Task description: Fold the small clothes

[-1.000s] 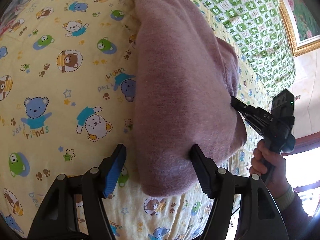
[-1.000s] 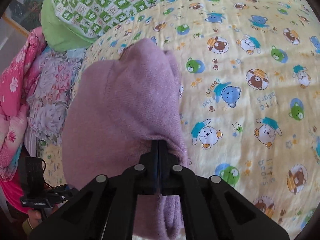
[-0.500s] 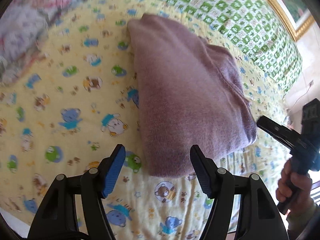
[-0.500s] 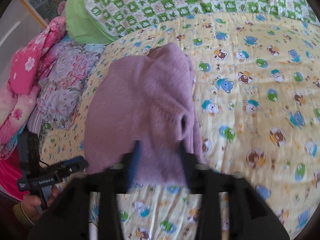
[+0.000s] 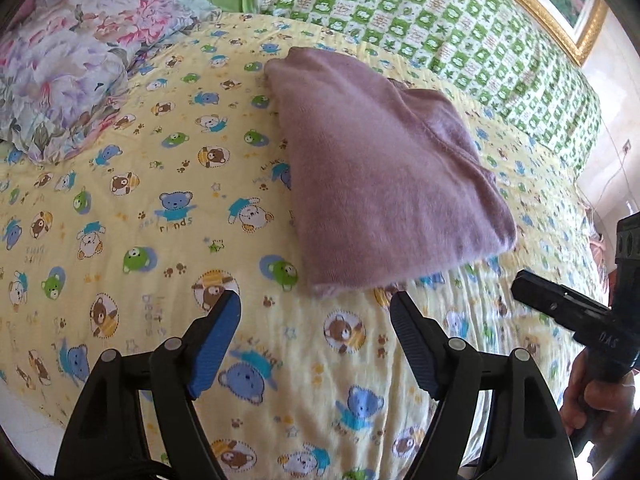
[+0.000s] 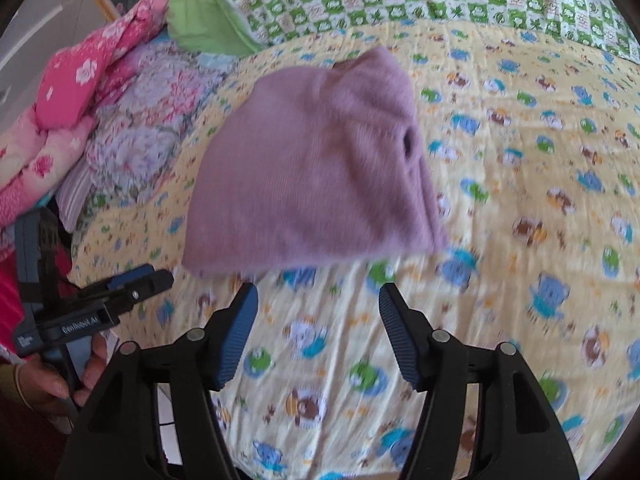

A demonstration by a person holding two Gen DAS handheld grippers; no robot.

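Observation:
A folded mauve knit garment (image 5: 384, 168) lies flat on the yellow bear-print bedspread (image 5: 160, 208). In the right wrist view the same garment (image 6: 312, 168) sits beyond the fingers. My left gripper (image 5: 316, 312) hovers just short of its near edge, jaws opening, nothing between them. My right gripper (image 6: 318, 308) also hangs back from the near edge with its jaws opening and nothing between them. The right gripper (image 5: 560, 300) shows at the right edge of the left wrist view, held by a hand. The left gripper (image 6: 120, 292) shows at lower left of the right wrist view.
A green-and-white checked quilt (image 5: 460, 24) covers the far side of the bed. Floral bedding (image 5: 72, 64) is piled at the far left, with pink quilts (image 6: 68, 92) beside it. A gilt picture frame (image 5: 560, 12) hangs on the wall. The bed's near edge runs below the grippers.
The right gripper let go of the garment's corner and drew back. The left gripper also pulled back from the garment's near edge, and the garment now lies flat, apart from both.

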